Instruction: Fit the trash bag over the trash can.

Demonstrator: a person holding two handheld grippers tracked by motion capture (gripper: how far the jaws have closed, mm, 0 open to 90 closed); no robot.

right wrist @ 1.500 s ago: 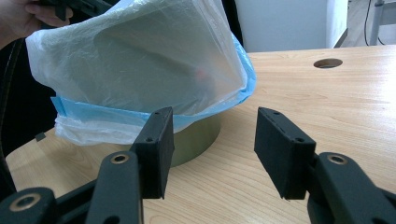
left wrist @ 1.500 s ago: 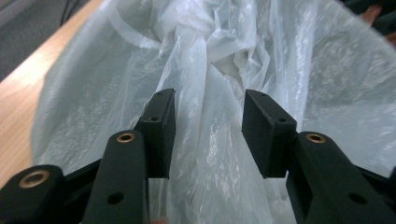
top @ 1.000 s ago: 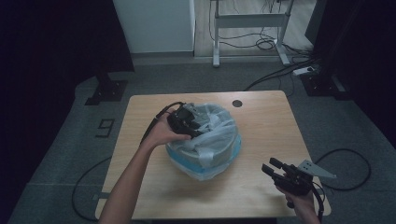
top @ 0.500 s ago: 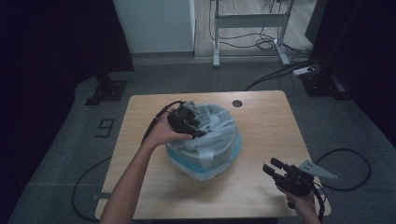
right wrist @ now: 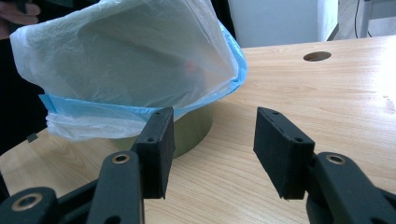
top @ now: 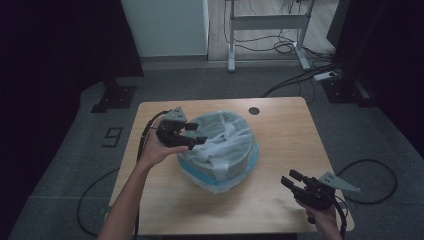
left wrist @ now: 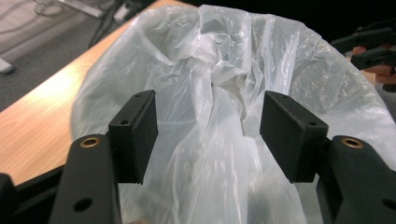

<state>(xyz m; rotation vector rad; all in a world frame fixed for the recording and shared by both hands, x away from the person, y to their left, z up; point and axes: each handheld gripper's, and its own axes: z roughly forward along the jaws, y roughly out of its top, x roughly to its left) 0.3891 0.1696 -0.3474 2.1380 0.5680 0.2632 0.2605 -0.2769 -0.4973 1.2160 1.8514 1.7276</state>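
Note:
A round bin [top: 220, 155] stands mid-table, lined with a clear white plastic bag [top: 227, 142] over a blue liner [right wrist: 140, 109]. The bag's gathered folds [left wrist: 219, 93] bunch up at its middle. My left gripper [top: 200, 140] hovers over the bin's left rim, open, its jaws either side of the bunched plastic without closing on it. My right gripper [top: 289, 180] is open near the table's front right corner, well apart from the bin, pointing toward the bin's olive wall [right wrist: 191, 133].
The wooden table [top: 280, 130] has a round cable hole [top: 254, 110] at the back. Cables trail on the floor [top: 372, 180] to the right and left. A desk frame [top: 265, 30] stands behind.
My left gripper has shifted slightly over the bin's left rim. The right gripper has barely moved.

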